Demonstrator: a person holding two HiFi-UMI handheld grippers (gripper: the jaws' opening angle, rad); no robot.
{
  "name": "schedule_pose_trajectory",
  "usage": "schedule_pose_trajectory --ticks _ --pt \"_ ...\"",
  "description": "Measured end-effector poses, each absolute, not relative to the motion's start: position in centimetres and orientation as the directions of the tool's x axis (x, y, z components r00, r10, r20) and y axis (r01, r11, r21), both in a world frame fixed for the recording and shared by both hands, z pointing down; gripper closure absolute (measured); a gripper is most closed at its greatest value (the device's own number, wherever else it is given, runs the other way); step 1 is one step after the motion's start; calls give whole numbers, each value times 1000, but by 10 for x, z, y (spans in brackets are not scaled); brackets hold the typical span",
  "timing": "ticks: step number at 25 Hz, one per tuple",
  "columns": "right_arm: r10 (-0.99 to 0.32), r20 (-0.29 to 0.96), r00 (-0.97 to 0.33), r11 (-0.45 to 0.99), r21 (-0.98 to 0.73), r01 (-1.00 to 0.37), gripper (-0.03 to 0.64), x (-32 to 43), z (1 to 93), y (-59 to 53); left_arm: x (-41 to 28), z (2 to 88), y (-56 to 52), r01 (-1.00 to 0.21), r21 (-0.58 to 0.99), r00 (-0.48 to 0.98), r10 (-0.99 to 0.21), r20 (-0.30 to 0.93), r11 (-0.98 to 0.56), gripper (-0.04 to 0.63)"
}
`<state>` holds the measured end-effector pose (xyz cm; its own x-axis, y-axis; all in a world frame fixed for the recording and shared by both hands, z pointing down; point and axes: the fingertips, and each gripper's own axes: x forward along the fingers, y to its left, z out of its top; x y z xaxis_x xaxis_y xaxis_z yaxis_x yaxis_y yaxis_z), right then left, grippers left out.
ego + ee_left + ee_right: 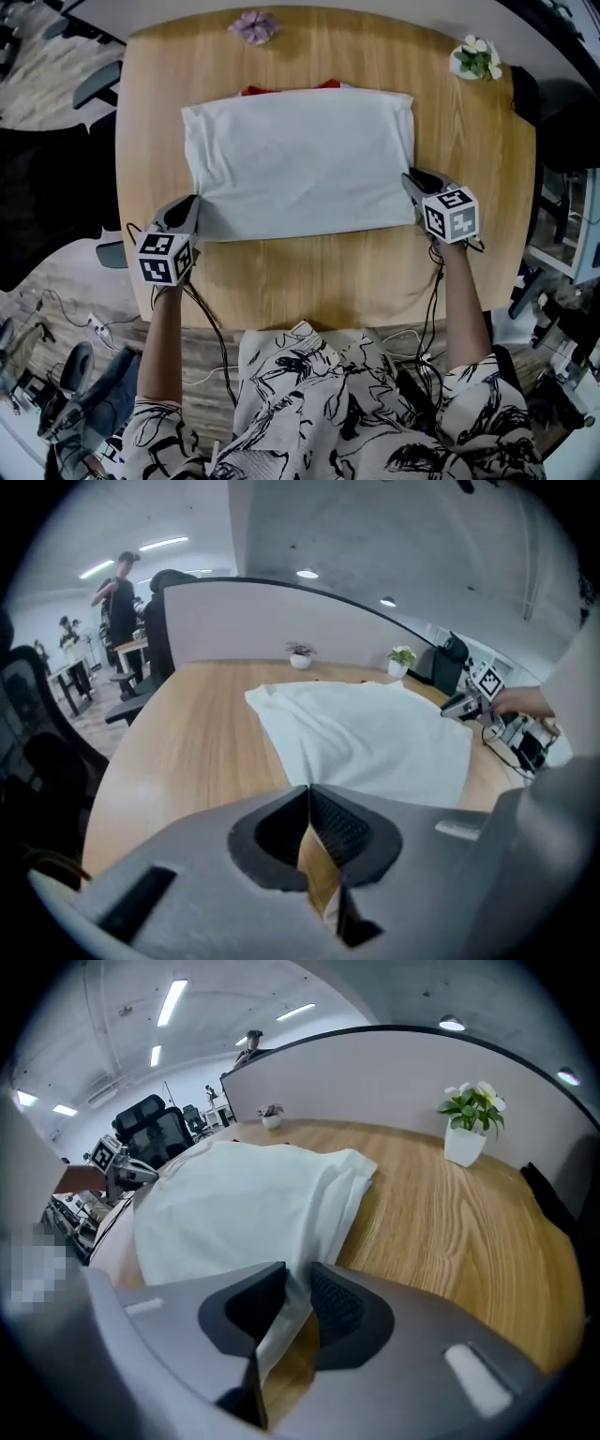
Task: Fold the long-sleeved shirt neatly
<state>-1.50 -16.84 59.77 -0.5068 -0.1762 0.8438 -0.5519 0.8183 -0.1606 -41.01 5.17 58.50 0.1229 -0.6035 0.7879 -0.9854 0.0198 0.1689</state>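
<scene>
Shirt (300, 164), white, is laid flat on a light wooden table (309, 277), towards its far half. Nearest the camera, the person's black-and-white patterned clothing (356, 403) is seen. Black cables (211, 323) are trailed from both grippers over the near table edge. At the far edge a small purple flower ornament (253, 26) is set towards the left and a white-flowered pot plant (476, 58) at the right corner. Beyond the table a grey curved partition (244, 621) is seen. Office chairs (94, 84) are parked on the left, and a standing person (117, 592) is seen far back in an open office under strip lights.

Both grippers are carried on bare forearms and tilted down towards the table, marker cubes (167, 258) uppermost. Left gripper (193, 204) is placed at the shirt's left edge near its near corner, jaws closed together. Only wood is seen through the slit behind the tips, and a pinch of cloth cannot be confirmed. Right gripper (410, 178) is placed at the shirt's right edge, jaws parted slightly. A hanging fold of the white cloth is caught between them, lying against one jaw, with wood seen beside the other pad.

The shirt is folded into a wide rectangle and lightly creased, with layered edges shown on the right side. A red strip (286, 90) is shown along its far edge.
</scene>
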Motion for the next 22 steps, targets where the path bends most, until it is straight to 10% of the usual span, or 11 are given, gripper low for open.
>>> schedule_pose_trajectory --ticks 5,8,13,22 --pt "-207 841 -500 799 -150 -583 518 -13 597 -167 -414 591 56 -983 176 112 -584 804 55 576" --pt "-258 787 -561 817 -132 -561 518 -26 569 -169 -409 559 41 -995 86 101 -644 758 -55 374" --pt "-190 777 -601 906 -97 -412 485 -54 569 -152 -354 559 26 -930 58 273 -580 768 -362 374" --pt "-164 790 -591 911 -108 -397 462 -44 595 -146 -350 593 31 -911 77 295 -508 809 -406 368"
